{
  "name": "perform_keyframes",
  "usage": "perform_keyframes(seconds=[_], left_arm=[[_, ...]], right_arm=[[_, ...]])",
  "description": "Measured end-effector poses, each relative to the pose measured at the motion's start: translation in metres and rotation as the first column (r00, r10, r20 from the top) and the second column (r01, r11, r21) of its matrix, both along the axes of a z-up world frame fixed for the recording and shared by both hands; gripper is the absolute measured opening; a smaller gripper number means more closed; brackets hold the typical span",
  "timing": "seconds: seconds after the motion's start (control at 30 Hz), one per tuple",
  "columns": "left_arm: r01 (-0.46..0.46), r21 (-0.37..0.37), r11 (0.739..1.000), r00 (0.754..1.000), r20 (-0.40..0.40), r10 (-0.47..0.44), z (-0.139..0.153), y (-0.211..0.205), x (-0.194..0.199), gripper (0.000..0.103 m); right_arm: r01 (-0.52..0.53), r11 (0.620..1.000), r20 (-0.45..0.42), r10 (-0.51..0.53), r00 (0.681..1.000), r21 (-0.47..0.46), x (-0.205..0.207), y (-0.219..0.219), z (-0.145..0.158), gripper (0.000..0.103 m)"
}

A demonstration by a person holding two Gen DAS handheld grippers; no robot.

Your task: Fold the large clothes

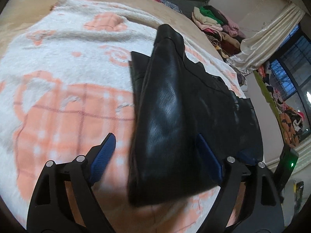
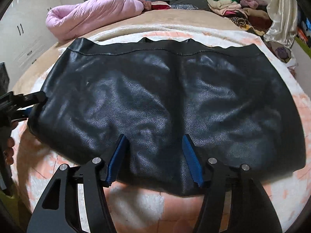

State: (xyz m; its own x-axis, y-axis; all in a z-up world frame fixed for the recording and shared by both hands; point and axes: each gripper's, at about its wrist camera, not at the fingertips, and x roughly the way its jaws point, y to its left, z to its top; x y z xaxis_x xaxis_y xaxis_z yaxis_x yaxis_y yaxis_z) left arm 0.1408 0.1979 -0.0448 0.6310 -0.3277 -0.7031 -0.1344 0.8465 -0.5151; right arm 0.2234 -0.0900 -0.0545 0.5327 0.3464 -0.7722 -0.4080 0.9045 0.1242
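Two grippers are working on one black leather garment point(image 2: 155, 104), which is spread flat across a fuzzy white and peach blanket point(image 1: 64, 77) on a bed, its stitched hem on the far side in the right wrist view. The right gripper point(image 2: 154, 155) sits at the garment's near edge with its blue fingers point(image 2: 116, 159) spread apart; the leather lies between them but the pads aren't pressing on it. Over at the garment's left end, the left gripper point(image 1: 157, 159) has its fingers wide too, with a folded-over edge of the leather standing up between them. The right-hand pad looks like it's right against the leather, though it's blurry there so I honestly can't say if it touches; the left-hand pad point(image 1: 104, 155) is clearly off it. From the right wrist view you can see that left gripper point(image 2: 29, 104) poking in at the garment's left end. Behind all this there's a pink quilt point(image 2: 93, 13) bunched up at the far side of the bed, and a clothes pile point(image 2: 237, 9) stacked at the right.
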Motion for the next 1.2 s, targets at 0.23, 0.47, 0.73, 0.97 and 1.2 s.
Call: perform_keyframes(seconds=[0.23, 0.47, 0.73, 0.97, 1.2], left_arm=[[0.053, -0.011, 0.999, 0.999, 0.007, -0.053, -0.010, -0.006, 0.036, 0.059], [0.078, 0.008, 0.997, 0.996, 0.051, -0.078, 0.002, -0.012, 0.032, 0.037], [0.098, -0.027, 0.995, 0.992, 0.083, -0.096, 0.012, -0.008, 0.037, 0.033], [0.097, -0.041, 0.994, 0.992, 0.080, -0.093, 0.008, -0.008, 0.039, 0.033], [0.085, -0.085, 0.993, 0.996, 0.043, -0.081, -0.006, 0.001, 0.051, 0.049]], right_arm=[[-0.018, 0.997, 0.009, 0.018, 1.000, 0.077, 0.017, 0.000, 0.039, 0.046], [0.062, 0.998, 0.040, -0.063, 0.997, 0.022, 0.097, 0.031, 0.054, 0.025], [0.076, 0.996, -0.101, -0.081, 0.992, -0.055, 0.150, 0.052, 0.005, 0.025], [0.078, 0.993, -0.085, -0.070, 0.994, 0.089, 0.128, 0.026, 0.031, 0.027], [-0.034, 0.998, 0.036, 0.032, 0.999, 0.051, 0.035, 0.023, 0.043, 0.027]])
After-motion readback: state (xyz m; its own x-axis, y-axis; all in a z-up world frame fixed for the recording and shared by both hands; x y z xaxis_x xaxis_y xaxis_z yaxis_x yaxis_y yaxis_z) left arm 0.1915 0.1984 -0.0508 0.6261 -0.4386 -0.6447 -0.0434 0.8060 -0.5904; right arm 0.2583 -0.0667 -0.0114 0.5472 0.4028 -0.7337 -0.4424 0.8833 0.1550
